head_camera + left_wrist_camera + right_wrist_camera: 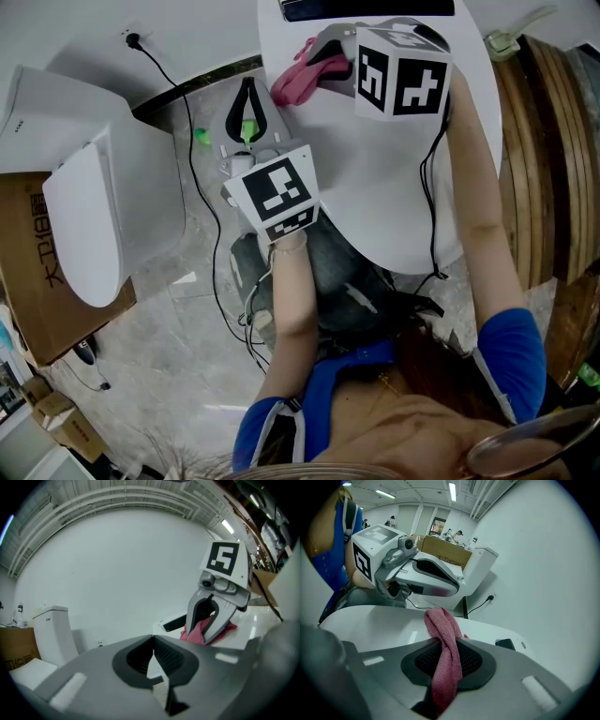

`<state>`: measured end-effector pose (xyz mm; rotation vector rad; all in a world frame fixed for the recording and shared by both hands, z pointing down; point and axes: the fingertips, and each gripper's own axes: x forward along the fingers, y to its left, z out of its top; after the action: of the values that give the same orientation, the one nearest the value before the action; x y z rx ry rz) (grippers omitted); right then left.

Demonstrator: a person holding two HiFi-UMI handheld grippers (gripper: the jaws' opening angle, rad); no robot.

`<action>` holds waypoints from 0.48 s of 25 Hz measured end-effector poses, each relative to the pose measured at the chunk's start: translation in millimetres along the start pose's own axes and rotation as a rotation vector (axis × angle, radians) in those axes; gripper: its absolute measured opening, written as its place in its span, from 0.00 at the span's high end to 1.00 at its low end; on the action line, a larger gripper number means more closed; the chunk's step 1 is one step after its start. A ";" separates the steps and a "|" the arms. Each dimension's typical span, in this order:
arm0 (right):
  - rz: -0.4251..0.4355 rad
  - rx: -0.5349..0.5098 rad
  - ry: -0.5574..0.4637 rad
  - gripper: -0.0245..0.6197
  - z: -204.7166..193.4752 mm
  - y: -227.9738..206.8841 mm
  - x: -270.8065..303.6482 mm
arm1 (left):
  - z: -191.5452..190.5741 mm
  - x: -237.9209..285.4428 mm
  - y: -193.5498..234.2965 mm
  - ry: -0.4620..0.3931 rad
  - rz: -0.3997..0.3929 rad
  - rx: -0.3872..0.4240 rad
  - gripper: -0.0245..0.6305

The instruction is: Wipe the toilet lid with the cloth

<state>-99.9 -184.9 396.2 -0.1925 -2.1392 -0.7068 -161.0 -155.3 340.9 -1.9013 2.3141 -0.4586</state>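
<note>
Toilet lid (pixel 375 187); cloth (pixel 439 620) pinched btwn R gripper (pixel 445 642) jaws

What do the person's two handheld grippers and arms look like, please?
Both the left gripper and right gripper are grey two-jaw tools with black ribbed pads, each topped by a white cube bearing black square markers. A thin black cable runs along the right arm. The person wears blue short sleeves.

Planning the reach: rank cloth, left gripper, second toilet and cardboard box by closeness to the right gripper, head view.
1. Cloth, in right gripper jaws.
2. Left gripper, lower left.
3. Second toilet, far left.
4. Cardboard box, left edge.
</note>
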 end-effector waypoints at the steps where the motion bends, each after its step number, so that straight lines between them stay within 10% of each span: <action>1: -0.001 -0.001 -0.006 0.85 2.1 0.2 1.1 | 0.5 -0.1 -0.1 -0.001 0.001 0.001 0.96; 12: -0.005 0.039 -0.030 0.85 5.7 0.9 2.8 | 4.4 -0.1 -9.1 -0.015 -0.021 0.026 0.96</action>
<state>-105.1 -181.3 396.0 -0.1783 -2.1804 -0.6684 -151.3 -157.5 339.4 -1.9127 2.2693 -0.4731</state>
